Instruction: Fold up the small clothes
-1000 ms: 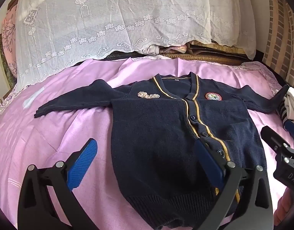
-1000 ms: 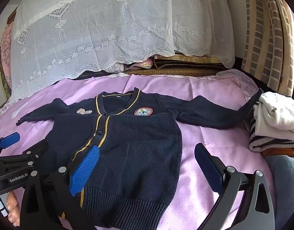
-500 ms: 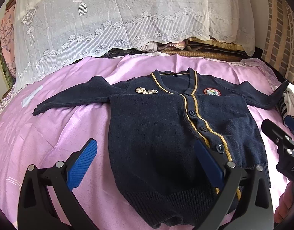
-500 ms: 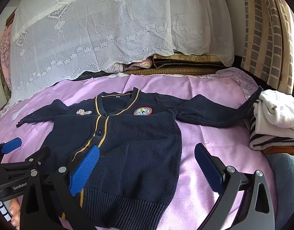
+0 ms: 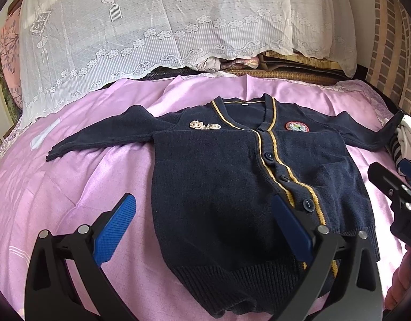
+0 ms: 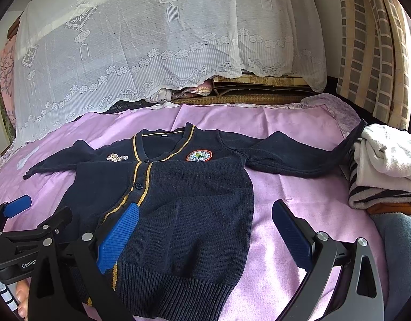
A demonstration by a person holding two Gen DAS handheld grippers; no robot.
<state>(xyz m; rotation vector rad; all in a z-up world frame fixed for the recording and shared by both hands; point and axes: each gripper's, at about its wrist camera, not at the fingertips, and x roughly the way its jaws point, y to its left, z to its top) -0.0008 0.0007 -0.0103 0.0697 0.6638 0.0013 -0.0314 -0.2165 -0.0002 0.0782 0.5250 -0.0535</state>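
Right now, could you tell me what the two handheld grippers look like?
Both look alike: the left gripper and right gripper have matte black frames with cut-outs and silver bolt heads, and ribbed blue pads on the fingers. White lettering marks each body, partly cut off. No cables or sleeves show.

Bright daylight, soft shadows, sharp focus, fisheye bending, dark corners.

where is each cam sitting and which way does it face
Left wrist: on the left hand-held gripper, open, looking up the bed over the navy cardigan's left half; the right hand-held gripper and some fingers show at right.
Right wrist: on the right hand-held gripper, open, facing the cardigan's right half and folded clothes; the left one shows at left.
Shared: cardigan, pink sheet, lace cover.
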